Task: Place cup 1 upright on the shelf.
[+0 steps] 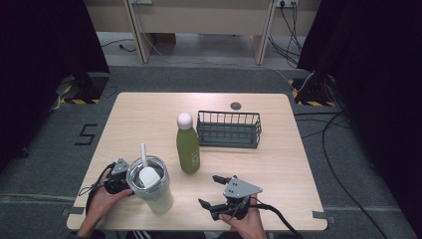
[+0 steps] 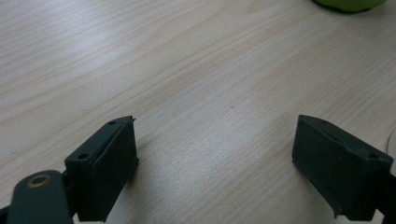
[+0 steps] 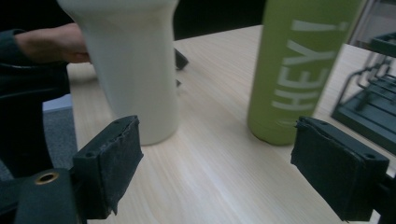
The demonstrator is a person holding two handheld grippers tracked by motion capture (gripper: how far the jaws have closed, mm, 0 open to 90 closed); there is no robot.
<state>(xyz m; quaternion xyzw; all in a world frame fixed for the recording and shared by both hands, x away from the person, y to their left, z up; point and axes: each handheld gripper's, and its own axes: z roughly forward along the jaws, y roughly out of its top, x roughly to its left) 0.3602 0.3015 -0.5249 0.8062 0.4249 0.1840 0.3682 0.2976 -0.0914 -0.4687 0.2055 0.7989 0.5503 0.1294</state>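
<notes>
Looking down from the high view, you have the right gripper (image 1: pixel 211 190) near the table's (image 1: pixel 278 164) front edge, jaws spread wide and empty, pointing left toward the green bottle (image 1: pixel 188 144), which stands upright mid-table between the white tumbler (image 1: pixel 150 185) at near left and the wire basket (image 1: pixel 229 129) further back on the right. Your left gripper (image 1: pixel 119 177) sits just behind the tumbler, close against it. In the left gripper view the jaws stand wide apart over bare wood, holding nothing. In the right gripper view the bottle (image 3: pixel 299 70) rises ahead on the right and the tumbler (image 3: pixel 130 65) on the left, well beyond the open jaws. Expect the bottle to be rigid, smooth and fairly slippery, tall enough to tip, perhaps heavy if full; take it around the straight body at mid-height.
</notes>
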